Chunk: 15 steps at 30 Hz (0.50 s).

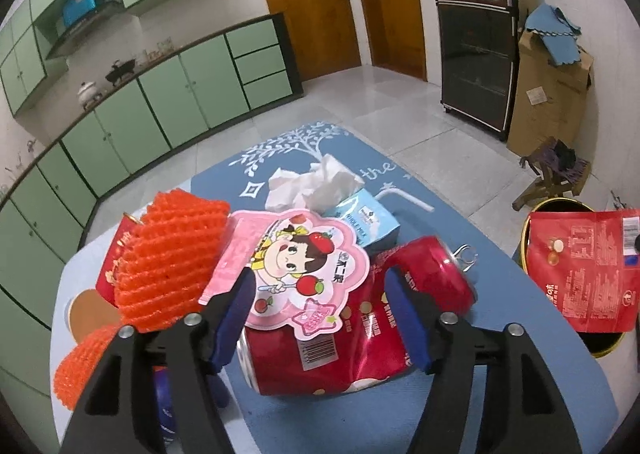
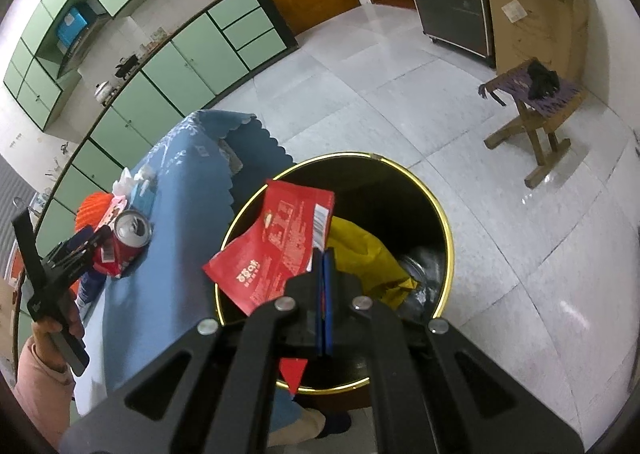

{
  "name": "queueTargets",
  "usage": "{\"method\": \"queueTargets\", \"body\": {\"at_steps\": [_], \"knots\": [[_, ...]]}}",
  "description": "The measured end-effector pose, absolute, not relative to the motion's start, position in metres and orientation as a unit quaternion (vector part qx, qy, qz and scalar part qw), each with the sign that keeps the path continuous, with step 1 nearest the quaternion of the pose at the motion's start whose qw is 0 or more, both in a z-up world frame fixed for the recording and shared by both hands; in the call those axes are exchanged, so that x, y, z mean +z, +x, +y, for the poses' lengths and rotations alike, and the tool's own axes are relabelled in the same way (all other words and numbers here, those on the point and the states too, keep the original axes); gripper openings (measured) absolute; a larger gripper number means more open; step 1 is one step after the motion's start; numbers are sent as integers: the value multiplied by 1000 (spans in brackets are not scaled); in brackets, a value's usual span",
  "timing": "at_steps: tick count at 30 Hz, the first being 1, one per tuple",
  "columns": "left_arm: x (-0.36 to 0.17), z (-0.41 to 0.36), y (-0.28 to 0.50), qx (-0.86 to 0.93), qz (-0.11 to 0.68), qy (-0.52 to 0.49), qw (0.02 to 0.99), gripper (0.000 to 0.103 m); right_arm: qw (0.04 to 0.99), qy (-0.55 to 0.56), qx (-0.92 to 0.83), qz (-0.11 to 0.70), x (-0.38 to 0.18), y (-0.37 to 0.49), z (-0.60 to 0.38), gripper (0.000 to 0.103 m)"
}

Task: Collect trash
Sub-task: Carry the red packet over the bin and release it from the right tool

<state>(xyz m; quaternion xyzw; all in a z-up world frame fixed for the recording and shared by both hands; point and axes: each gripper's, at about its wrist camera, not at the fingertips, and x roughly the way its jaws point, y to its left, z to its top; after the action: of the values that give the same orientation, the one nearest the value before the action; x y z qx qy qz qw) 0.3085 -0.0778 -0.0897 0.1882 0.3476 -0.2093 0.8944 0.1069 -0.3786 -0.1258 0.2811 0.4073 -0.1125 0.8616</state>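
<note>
1. The right claw point(image 2: 323, 254) is clamped on the edge of a red wrapper point(image 2: 280, 250), its two blue pads pressed flat together with the foil between them. The wrapper hangs over the mouth of the bin point(image 2: 440, 213), which stands on the floor just beside the desk point(image 2: 180, 221).
2. To drop it cleanly, I would bring the wrapper fully inside the gold rim before letting go; one corner reaches over the near edge and could catch there.
3. A yellow bag point(image 2: 364, 254) already lies in the bin, so the wrapper should land on top of it.
4. The left claw point(image 1: 320, 318) stands apart, its pads on either side of the crushed red can point(image 1: 360, 326) and the pink cartoon packet point(image 1: 308, 274) lying over it. Neither pad looks pressed in.
5. Closing here would likely take both can and packet; centring on the can's body seems wiser than pinching the loose packet.
6. More trash waits on the desk: orange foam netting point(image 1: 172, 262), a milk carton point(image 1: 364, 221) and crumpled tissue point(image 1: 312, 181).
7. Both claws point steeply downward; in the right view a hand point(image 2: 60, 318) grips the left handle.
</note>
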Motion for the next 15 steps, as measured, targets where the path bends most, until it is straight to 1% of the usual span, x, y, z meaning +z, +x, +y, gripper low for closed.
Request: {"method": "queueTargets", "body": {"at_steps": [2, 3, 6, 8, 9, 11, 13, 15], "knots": [[-93, -74, 312, -204, 356, 179, 894, 49, 860, 283, -116, 407, -126, 106, -380, 0], [-94, -72, 314, -203, 359, 175, 894, 47, 860, 283, -118, 407, -127, 106, -380, 0], [-95, -67, 318, -201, 362, 162, 896, 37, 860, 281, -126, 407, -125, 103, -382, 0], [-95, -66, 319, -203, 365, 154, 895, 20, 858, 278, -133, 410, -125, 101, -381, 0], [-94, -65, 320, -206, 367, 149, 895, 17, 858, 277, -136, 411, -124, 100, -381, 0], [-94, -64, 320, -212, 370, 137, 894, 6, 855, 278, -141, 413, -126, 98, -383, 0], [-94, -64, 318, -218, 372, 130, 893, 0, 853, 280, -141, 418, -129, 99, -384, 0], [-92, -61, 315, -222, 371, 124, 893, 0, 852, 274, -141, 423, -133, 102, -382, 0]]}}
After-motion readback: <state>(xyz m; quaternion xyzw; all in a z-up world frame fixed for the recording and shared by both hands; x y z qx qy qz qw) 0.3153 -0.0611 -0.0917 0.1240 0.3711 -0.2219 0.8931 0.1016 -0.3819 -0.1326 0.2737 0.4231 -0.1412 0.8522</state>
